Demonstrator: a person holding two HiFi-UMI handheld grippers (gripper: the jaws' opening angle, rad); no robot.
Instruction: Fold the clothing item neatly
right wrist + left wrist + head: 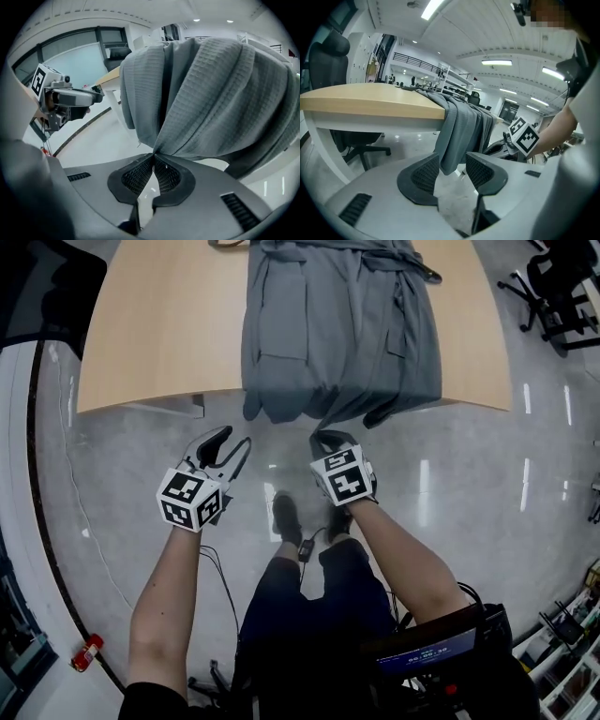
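Garment: The grey garment [337, 324], of waffle-textured cloth with patch pockets, lay spread along the table. Its lower end draped over the near edge and hung free below it.
Table: The wooden table [159, 334] carried most of the cloth; bare top showed on both sides of it.
Floor: The polished floor [469, 484] lay below the hanging hem, apart from it.
Risk one: In my judgement a pull from one corner alone would skew the hem and drag the body of the cloth off square, spoiling any neat fold.
Risk two: I judged that the bunched hem could yield a pinch of one layer only, so the rest would sag and crease when lifted.
Risk three: A hard downward tug could slide the whole item off the edge toward the floor.
Right gripper: The right gripper [153, 158] had its jaws pressed together on a gathered fold of the hanging hem; the cloth fanned up from the pinch.
Left gripper: The left gripper [452, 159] stood about half open, holding nothing. A hanging corner lined up with the gap, but the head view showed it short of the cloth.
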